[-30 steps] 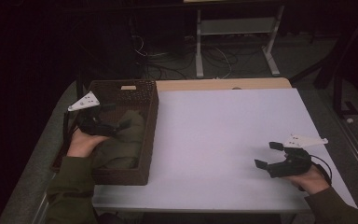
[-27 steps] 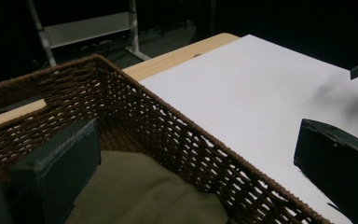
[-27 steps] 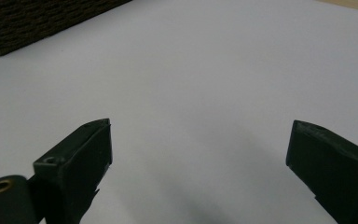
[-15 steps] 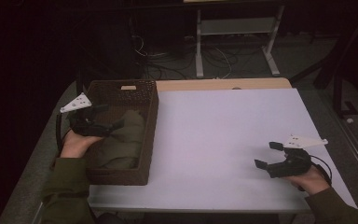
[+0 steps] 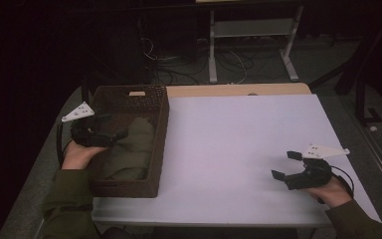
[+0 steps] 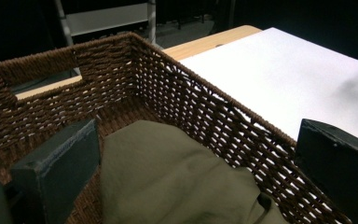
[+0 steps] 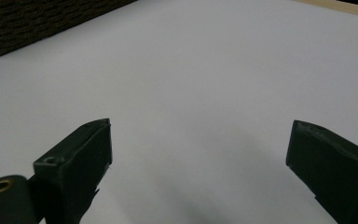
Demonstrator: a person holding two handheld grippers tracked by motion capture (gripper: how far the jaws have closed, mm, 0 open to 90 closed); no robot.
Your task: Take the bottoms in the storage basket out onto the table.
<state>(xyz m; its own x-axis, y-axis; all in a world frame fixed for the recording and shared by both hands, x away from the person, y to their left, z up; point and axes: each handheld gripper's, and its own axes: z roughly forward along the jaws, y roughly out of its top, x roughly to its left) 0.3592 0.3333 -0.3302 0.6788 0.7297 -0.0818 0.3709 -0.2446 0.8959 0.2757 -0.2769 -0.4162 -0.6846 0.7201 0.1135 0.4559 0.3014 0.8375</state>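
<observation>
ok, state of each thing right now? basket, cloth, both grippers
basket: upright at the table's left edge, holds the cloth
cloth: crumpled inside the basket, ungripped
left gripper: open, over the basket, jaws astride the cloth
right gripper: open, empty, low over the white table

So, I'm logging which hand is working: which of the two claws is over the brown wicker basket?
The left claw, open above the olive-green cloth in the brown wicker basket; the right claw hovers over the bare white tabletop.
</observation>
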